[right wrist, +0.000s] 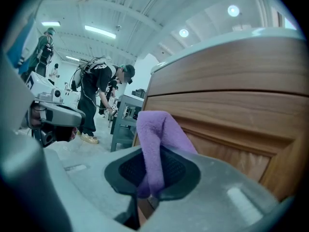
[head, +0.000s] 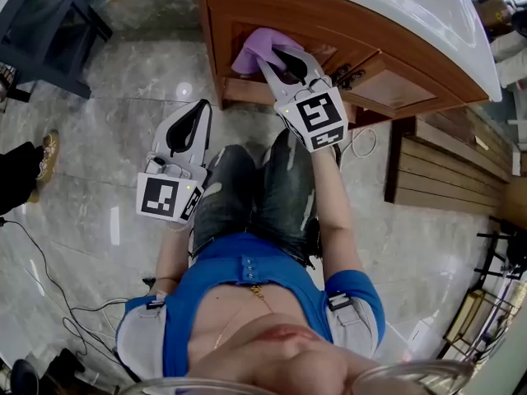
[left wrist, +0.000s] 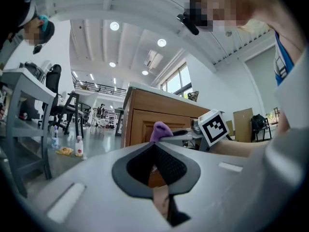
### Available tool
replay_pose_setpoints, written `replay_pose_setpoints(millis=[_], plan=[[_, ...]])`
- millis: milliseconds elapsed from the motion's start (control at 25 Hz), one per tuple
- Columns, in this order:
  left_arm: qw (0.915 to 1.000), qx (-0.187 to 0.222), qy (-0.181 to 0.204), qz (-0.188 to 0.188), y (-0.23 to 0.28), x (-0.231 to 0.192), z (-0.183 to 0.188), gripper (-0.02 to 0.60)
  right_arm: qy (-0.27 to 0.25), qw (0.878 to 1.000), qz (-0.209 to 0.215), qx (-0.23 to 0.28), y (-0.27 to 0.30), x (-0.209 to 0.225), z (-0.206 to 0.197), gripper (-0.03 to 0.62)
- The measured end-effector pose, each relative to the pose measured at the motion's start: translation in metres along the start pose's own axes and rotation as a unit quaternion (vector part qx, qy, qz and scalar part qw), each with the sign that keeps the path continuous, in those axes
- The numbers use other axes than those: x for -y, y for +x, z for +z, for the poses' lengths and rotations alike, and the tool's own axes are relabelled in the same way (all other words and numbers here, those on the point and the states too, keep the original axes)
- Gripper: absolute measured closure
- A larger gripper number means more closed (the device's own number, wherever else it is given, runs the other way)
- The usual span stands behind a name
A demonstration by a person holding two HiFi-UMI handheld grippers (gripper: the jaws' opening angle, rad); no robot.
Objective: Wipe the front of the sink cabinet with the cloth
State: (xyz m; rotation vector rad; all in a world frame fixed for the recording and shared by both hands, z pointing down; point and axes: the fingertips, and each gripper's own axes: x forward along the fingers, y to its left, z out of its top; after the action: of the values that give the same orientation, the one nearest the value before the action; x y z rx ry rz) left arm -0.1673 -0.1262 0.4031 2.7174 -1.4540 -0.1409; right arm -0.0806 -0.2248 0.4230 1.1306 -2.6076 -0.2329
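Fingers (head: 272,77) of the right gripper (head: 282,56) were pinched tight on the purple cloth (head: 258,48) in the head view, and the cloth sat up against the wooden front of the cabinet (head: 329,23), just under the white sink top (head: 412,11); whether it actually touched the wood, that view couldn't settle. Down and to the left, the left gripper (head: 202,110) hung over the grey floor (head: 123,81) beside the person's jeans (head: 255,196), well away from the cabinet, its jaws pressed together on nothing. Over to the left gripper view: the left gripper (left wrist: 154,147) showed its dark pads (left wrist: 170,167) meeting at the tip, nothing between them. Beyond that tip stood the cabinet (left wrist: 145,111), with the cloth (left wrist: 160,129) poking up in front of it and the right gripper (left wrist: 186,135) reaching in from the right. Two bottles (left wrist: 78,146) stood on the floor at the left. And the right gripper view: the right gripper (right wrist: 152,178) had its pads (right wrist: 179,170) closed on the cloth (right wrist: 157,129), which rose out of the jaws and folded over to the right, right in front of the cabinet (right wrist: 231,105). At the far left the left gripper (right wrist: 53,115) was in shot, and a person (right wrist: 96,91) was bending over in the background.
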Motion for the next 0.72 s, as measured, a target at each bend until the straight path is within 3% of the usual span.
replay_pose_setpoints(millis=[720], plan=[[0.9989, -0.006, -0.021, -0.041, 0.011, 0.024, -0.010, 0.581, -0.001, 0.997, -0.073, -0.037, -0.068, 0.053, -0.028, 0.539]])
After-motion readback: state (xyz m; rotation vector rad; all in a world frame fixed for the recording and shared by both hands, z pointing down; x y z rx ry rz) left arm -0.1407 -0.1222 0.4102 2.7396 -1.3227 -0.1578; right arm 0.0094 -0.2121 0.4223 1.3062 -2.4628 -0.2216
